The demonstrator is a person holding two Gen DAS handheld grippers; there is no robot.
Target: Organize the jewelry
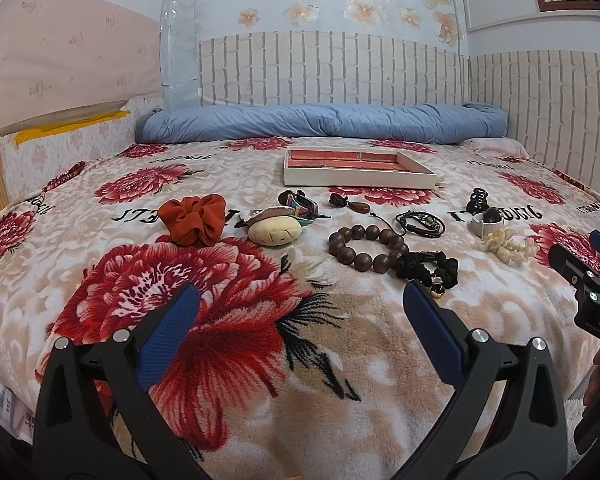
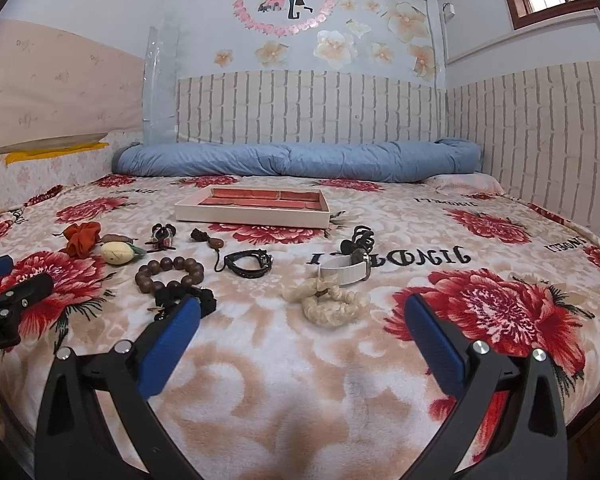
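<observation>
A: Why do you hold both tools back at the near edge of the bed?

B: Your left tool (image 1: 302,308) and right tool (image 2: 300,320) are both spread wide, grasping nothing, so you can survey the row before choosing. The pieces lie loose on the red-flowered plush blanket (image 1: 228,360): a rust-orange fabric scrunchie (image 1: 194,220), a dark wooden bead bracelet (image 1: 366,248) touching a black scrunchie with a gold charm (image 1: 428,270), a cream braided hair tie (image 2: 324,300) and a white-strapped watch (image 2: 346,268).

A: And where do they go?

B: Into the shallow white tray with red-lined compartments (image 1: 356,180), which sits beyond the row, well apart from your tools and, as far as you can see, unfilled. The cream tie lies straight ahead of your right tool, probably the easiest first pick.

A: Any writing?

B: The blanket's black lettering, upside down, reads roughly "JINDELI". The left tool's body shows "Robot.AI" and the right's "DAS", both cut off.
</observation>
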